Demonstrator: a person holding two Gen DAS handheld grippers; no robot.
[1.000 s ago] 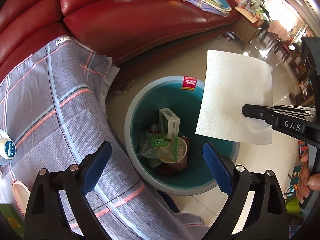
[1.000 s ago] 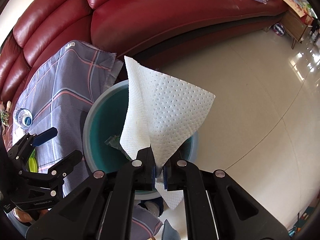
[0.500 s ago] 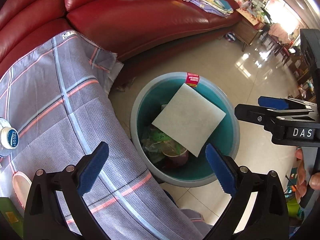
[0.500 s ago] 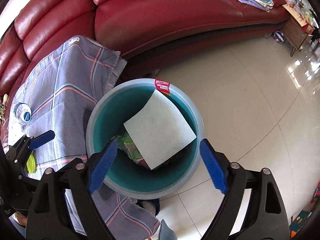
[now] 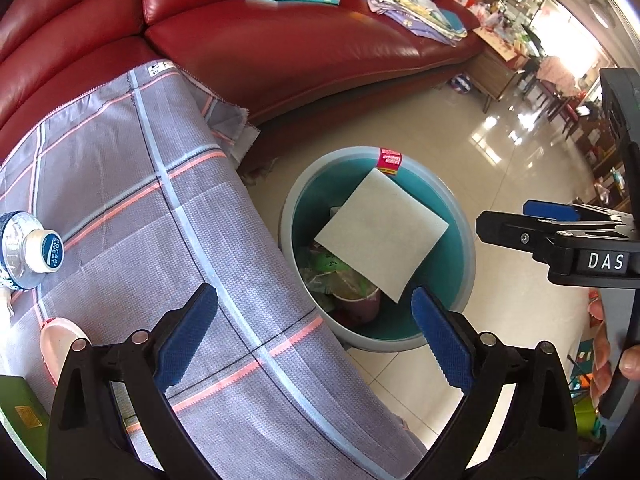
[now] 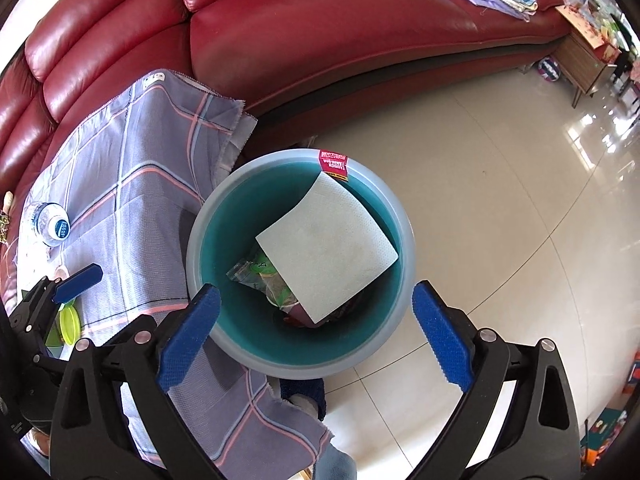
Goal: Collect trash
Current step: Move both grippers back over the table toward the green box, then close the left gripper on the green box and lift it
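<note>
- Inside the teal bin (image 6: 208, 248), at the 2 o'clock side, the paper towel (image 6: 328, 252) rests on other rubbish.
- Right gripper (image 6: 316, 336) has just spread wide, nothing between its jaws; left gripper (image 5: 316, 338) likewise gapes empty.
- Towel looks light, limp, tearable; pinch a free corner.

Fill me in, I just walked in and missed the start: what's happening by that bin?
A person with a gripper in each hand is clearing trash into the bin on the floor beside the cloth-covered table. The right gripper has just been opening, and nothing is between its fingers; the paper towel lies in the bin on top of wrappers and a cup. The left gripper is open and empty too. A bottle remains on the table.
</note>
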